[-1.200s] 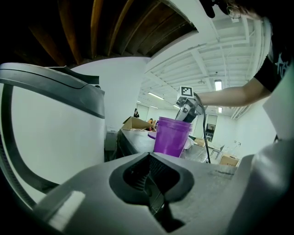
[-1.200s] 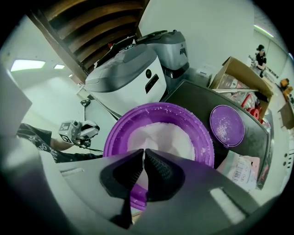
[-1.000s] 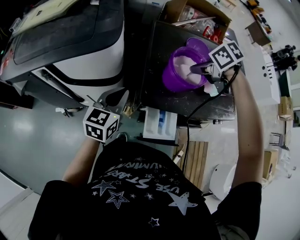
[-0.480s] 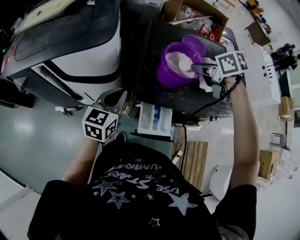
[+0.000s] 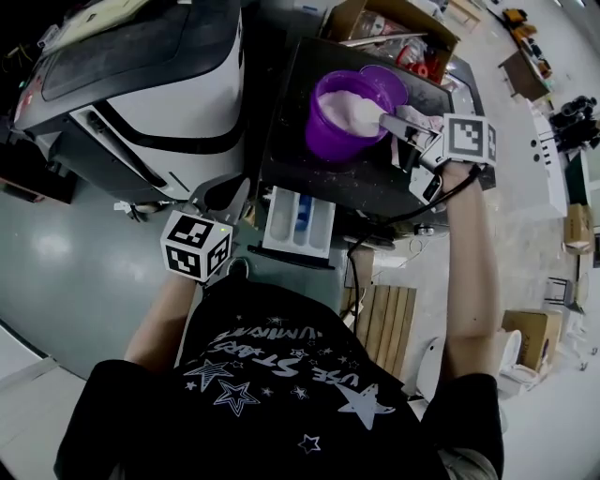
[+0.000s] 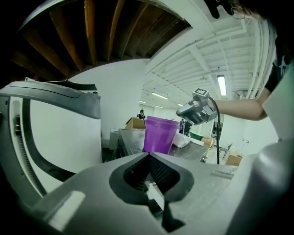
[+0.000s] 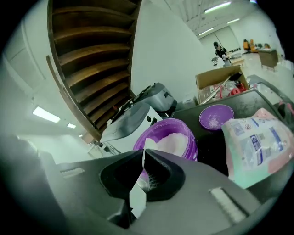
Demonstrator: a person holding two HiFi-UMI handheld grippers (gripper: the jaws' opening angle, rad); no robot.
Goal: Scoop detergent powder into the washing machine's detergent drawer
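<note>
A purple tub (image 5: pixel 330 129) of white detergent powder stands on the dark table (image 5: pixel 309 169). My right gripper (image 5: pixel 401 128) is at the tub's right rim, shut on the handle of a white scoop (image 5: pixel 368 113) whose bowl lies on the powder. In the right gripper view the scoop handle (image 7: pixel 137 195) is pinched between the jaws of my right gripper (image 7: pixel 144 152), with the tub (image 7: pixel 171 137) just beyond. The open white detergent drawer (image 5: pixel 300 223) juts out below the table's near edge. My left gripper (image 5: pixel 221 200) hangs left of the drawer, shut on nothing; its own view shows the left gripper (image 6: pixel 149 155) and the tub (image 6: pixel 160 134).
The washing machine (image 5: pixel 141 84) fills the left. A purple lid (image 7: pixel 216 117) and a detergent bag (image 7: pixel 256 146) lie on the table right of the tub. A cardboard box (image 5: pixel 394 26) of clutter stands behind. A cable runs from the right gripper across the table edge.
My right gripper has swung from the tub's upper right to its right side, and the scoop's bowl has gone further in over the powder. The left gripper has barely moved.
</note>
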